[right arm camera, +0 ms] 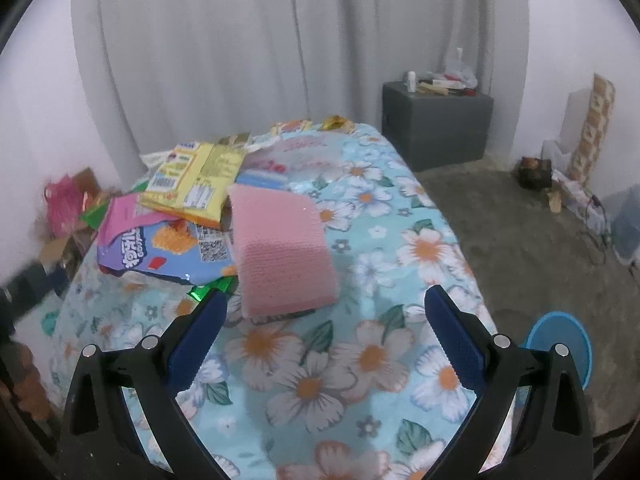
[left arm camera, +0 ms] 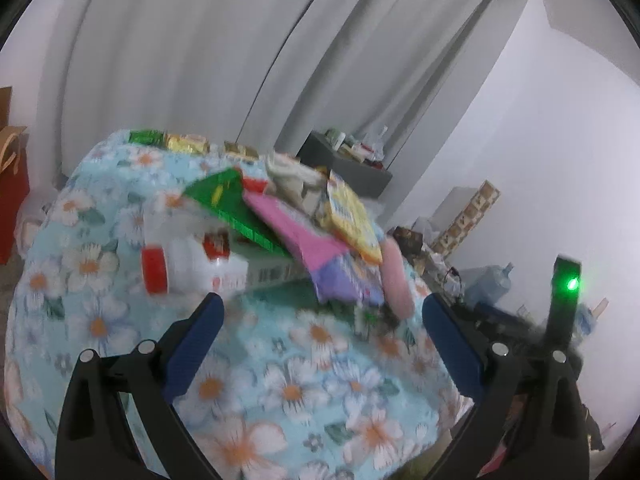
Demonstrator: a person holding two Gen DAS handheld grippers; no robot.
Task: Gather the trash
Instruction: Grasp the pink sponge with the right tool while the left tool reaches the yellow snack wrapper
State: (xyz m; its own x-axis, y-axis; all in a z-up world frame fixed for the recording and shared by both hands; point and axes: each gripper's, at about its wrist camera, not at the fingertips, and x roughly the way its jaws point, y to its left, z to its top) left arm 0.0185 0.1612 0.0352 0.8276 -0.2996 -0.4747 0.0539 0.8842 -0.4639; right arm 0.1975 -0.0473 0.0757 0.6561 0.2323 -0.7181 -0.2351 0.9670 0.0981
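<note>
Just ahead of both grippers, the trash sits heaped on the floral-clothed worktop [right arm camera: 360, 360] — a yellow wrapper [right arm camera: 196, 184], a purple snack bag [right arm camera: 160, 252] and a pink packet [right arm camera: 280, 248] nearest the right gripper [right arm camera: 326, 312]. Its fingers [right arm camera: 196, 344] are spread wide and hold nothing. The left gripper [left arm camera: 320, 316] is likewise spread and empty, facing a blurred white bottle with a red cap [left arm camera: 192, 268] — possibly lying on its side — beside a green wrapper [left arm camera: 228, 204].

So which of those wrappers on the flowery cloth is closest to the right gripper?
The pink textured packet, lying just ahead of the open right gripper; the others sit farther back.
</note>
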